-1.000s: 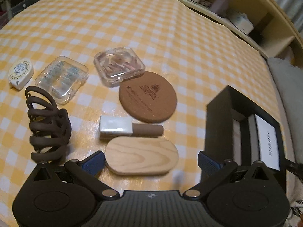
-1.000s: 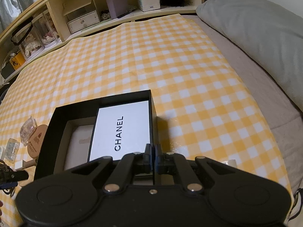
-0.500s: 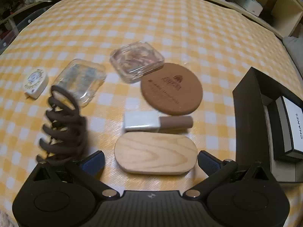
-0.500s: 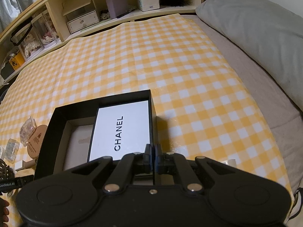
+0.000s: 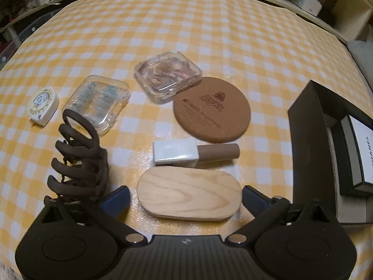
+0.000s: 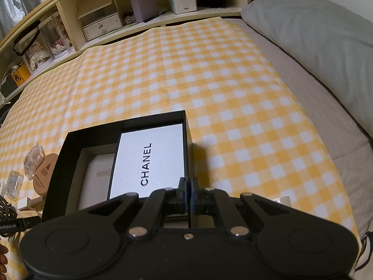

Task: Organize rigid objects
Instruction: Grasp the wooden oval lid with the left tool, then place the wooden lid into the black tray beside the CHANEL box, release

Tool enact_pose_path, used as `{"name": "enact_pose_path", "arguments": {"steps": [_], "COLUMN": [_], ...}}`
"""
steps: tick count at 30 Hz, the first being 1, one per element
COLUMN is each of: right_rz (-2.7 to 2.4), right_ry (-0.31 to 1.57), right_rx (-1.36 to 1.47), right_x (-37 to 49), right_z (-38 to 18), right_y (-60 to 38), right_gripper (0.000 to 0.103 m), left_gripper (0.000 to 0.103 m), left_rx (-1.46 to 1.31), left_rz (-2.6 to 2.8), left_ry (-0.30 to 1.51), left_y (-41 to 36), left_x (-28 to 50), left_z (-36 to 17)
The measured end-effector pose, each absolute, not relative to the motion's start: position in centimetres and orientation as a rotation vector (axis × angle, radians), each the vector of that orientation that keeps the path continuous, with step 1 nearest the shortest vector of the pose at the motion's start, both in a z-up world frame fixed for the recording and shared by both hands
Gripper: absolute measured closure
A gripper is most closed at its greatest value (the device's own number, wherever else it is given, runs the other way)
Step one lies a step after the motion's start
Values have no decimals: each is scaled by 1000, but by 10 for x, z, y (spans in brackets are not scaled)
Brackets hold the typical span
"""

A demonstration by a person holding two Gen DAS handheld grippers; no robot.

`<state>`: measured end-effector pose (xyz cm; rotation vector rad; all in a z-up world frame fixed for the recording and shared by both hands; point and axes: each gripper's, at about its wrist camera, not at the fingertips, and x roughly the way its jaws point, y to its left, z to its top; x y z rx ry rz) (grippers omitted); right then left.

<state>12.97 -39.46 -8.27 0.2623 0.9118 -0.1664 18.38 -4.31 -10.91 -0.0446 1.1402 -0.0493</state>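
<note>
My left gripper (image 5: 185,199) is open, its fingers on either side of a flat oval wooden piece (image 5: 189,192) on the yellow checked cloth. Behind that lie a white bottle with a brown cap (image 5: 194,152), a round cork coaster (image 5: 212,112), two clear plastic cases (image 5: 168,75) (image 5: 98,101), a white tape measure (image 5: 42,105) and a brown hair claw (image 5: 79,163) touching my left finger. The black box (image 6: 70,161) holds a white CHANEL box (image 6: 150,161). My right gripper (image 6: 189,192) is shut on the black box's right wall.
Shelves (image 6: 100,18) with drawers, a tissue box and small items run along the far edge of the cloth. A grey pillow (image 6: 314,37) lies on the bed to the right. The black box (image 5: 310,140) stands just right of my left gripper.
The left gripper has turned and shifted left, so the wooden piece now sits centred between its fingers and the hair claw is against the left finger. The right gripper has not moved.
</note>
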Motion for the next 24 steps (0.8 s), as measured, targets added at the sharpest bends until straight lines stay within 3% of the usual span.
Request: {"name": "enact_pose_path", "arguments": {"steps": [6,15,24], "right_rz": [-167,-168,-167], "right_ry": [912,915,922], "right_rx": [264,266,271], "right_x": [130,130,130], "right_z": [-83,-83,-82], "right_y": [-395,-395,-394], "right_gripper": [99,99,99], "left_gripper": [10,10,10], "left_rx": [-25,-162,-196], "left_rz": [-72,-191,-419], "left_ry": [1143,947,949], "left_y": [-44,-42,-112], "left_x": [182,161,130], "left_z": [-99,-36,-26]}}
